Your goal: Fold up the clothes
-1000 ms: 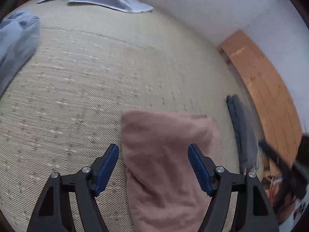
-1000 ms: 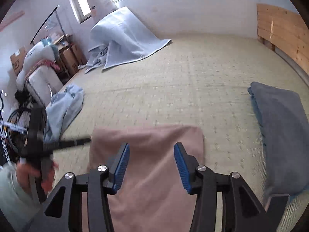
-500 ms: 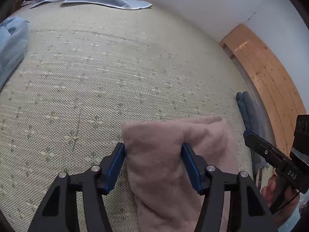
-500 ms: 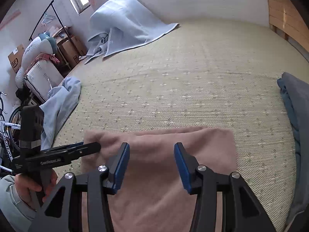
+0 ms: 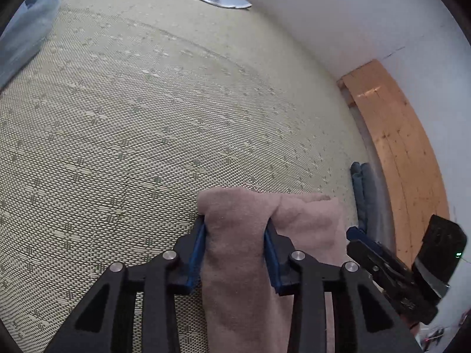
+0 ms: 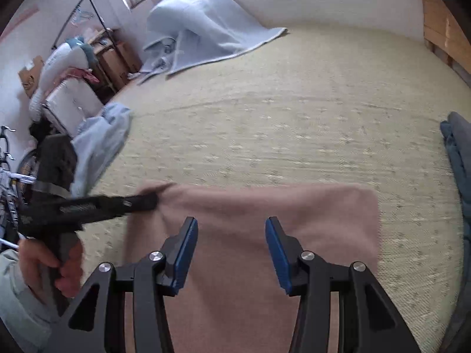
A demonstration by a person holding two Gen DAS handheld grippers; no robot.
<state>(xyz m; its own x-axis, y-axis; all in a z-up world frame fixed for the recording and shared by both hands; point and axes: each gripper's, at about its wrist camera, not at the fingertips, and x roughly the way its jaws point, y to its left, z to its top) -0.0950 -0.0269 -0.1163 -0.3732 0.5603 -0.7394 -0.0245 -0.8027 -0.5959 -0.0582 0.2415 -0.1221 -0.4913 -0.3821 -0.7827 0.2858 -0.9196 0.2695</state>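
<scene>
The left gripper (image 5: 235, 244) is closing, its fingers pinching the pink towel's (image 5: 241, 264) corner on the mat (image 5: 147, 132); the right gripper (image 6: 231, 244) hovers, fingers apart.

Ahead of my two grippers the woven mat (image 6: 294, 111) is bare and wide – there I can pass freely up to the wall. On the right side the folded grey-blue garment (image 5: 365, 194) and the wooden board (image 5: 403, 158) close the way. On the left the light blue garment (image 6: 97, 144) lies at the mat's edge, and far ahead the draped blue sheet (image 6: 206, 29) takes the corner.
</scene>
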